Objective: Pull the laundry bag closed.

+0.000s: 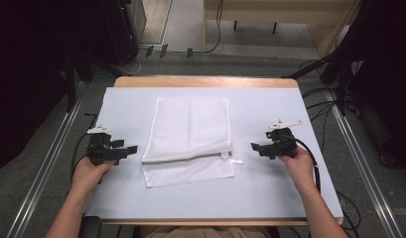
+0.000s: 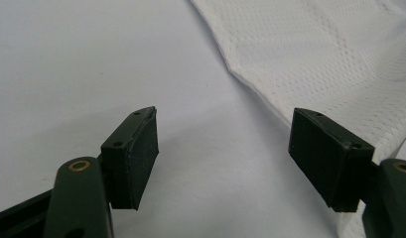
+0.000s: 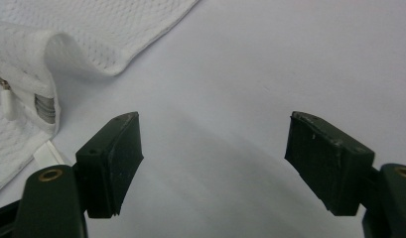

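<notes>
From where I sit, my left gripper hangs low over the desk near its left edge, jaws spread wide with nothing between them, pointing toward the mesh bag. In the left gripper view the bag's left hem runs just beyond the pads, the far pad over the fabric's edge but not pressing on it. I judge this stance is a ready one: jaws open so I can slide in on the hem and pin that side.

The bag lies flat in the middle of the desk, its long side running from the near half toward the far edge. The zipper crosses it near the lower end and looks closed, its pull tab sticking out past the bag's right side.

My right gripper sits near the desk's right edge, jaws likewise apart and empty, aimed at that tab. In the right gripper view the tab and the puckered corner of mesh lie off to the left of the pads, apart from them. I take it the right side is lined up to pinch the tab.

Nothing else lies on the desk. Cables and dark stands lie beyond its edges, clear of both hands.
</notes>
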